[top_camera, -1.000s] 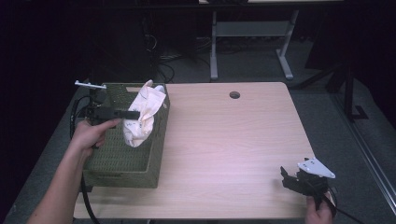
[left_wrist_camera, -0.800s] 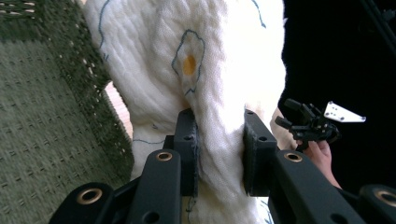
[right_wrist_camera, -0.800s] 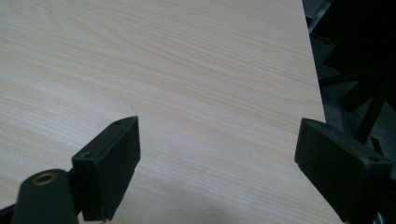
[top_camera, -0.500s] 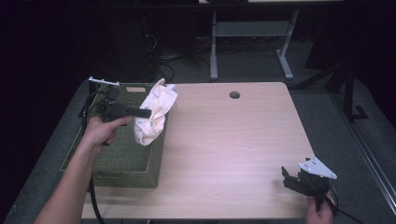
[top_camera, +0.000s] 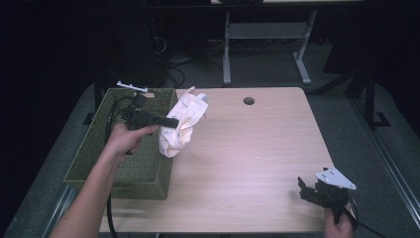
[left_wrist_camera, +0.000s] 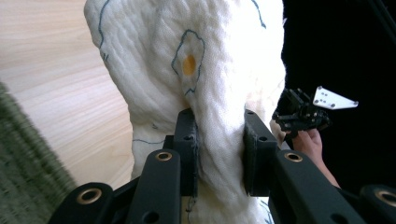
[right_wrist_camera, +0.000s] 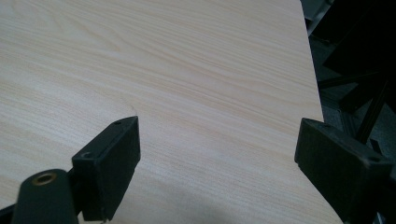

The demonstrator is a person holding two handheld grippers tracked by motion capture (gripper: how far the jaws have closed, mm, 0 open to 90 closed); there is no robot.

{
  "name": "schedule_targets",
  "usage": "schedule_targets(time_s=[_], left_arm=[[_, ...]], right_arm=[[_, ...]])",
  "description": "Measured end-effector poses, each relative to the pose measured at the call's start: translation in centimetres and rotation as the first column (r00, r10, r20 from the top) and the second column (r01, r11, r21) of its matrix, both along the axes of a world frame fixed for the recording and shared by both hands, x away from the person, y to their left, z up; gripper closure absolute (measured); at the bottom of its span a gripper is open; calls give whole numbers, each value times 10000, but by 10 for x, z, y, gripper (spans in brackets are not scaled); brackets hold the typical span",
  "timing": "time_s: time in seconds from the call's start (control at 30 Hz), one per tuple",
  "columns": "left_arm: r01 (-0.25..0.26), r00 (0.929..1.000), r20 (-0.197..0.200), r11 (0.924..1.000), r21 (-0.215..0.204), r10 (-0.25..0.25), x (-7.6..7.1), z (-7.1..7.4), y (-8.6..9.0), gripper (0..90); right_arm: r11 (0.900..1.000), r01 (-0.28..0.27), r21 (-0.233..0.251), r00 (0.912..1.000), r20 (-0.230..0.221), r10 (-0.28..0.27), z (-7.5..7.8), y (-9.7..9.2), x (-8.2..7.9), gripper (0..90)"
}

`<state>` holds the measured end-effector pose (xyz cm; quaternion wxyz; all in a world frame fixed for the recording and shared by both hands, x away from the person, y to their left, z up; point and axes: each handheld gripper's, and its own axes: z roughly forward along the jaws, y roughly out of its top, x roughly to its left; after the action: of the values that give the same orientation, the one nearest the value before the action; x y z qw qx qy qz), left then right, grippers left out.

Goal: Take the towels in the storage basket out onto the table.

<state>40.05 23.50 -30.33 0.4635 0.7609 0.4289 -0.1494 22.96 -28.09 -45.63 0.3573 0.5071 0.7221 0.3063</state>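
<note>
A person's left gripper (top_camera: 171,121) holds a bunched cream cloth (top_camera: 182,123) in the air just beyond the right rim of a green mesh basket (top_camera: 124,171), which sits along the left edge of a pale wooden table (top_camera: 257,163). The cloth hangs from the jaws over the table's left half, near the far edge, its lower folds dropping beside the basket's wall; whether they brush the wood cannot be told from above. In the left gripper view the two black jaws are pinched tight on a thick fold of the quilted cloth (left_wrist_camera: 205,84), which carries thin blue stitched outlines and a small orange spot, with the grain of the table (left_wrist_camera: 51,93) and a blurred strip of the basket (left_wrist_camera: 23,168) to one side. The person's left hand (top_camera: 126,141) grips the tool above the basket, forearm running in from the table's near left corner.

At the near right corner the right gripper (top_camera: 309,191) rests low by the table's edge, held in the right hand (top_camera: 339,228), a grey three-cornered plate on top. In the right gripper view its jaws stand wide apart with nothing between them, bare table (right_wrist_camera: 187,70) stretching ahead towards the right edge
</note>
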Motion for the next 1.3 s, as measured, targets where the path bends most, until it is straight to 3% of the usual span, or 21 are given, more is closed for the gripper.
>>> schedule_targets(time_s=[0.6,1.3], left_arm=[[665,9978,-49,9977,107,-664,4,-8,-42,707],[1049,9942,-262,9943,169,-1044,12,-19,-81,706]], right_arm=[[10000,27,70,10000,89,-28,2,0,0,139],[9999,40,148,10000,79,-41,2,0,0,139]])
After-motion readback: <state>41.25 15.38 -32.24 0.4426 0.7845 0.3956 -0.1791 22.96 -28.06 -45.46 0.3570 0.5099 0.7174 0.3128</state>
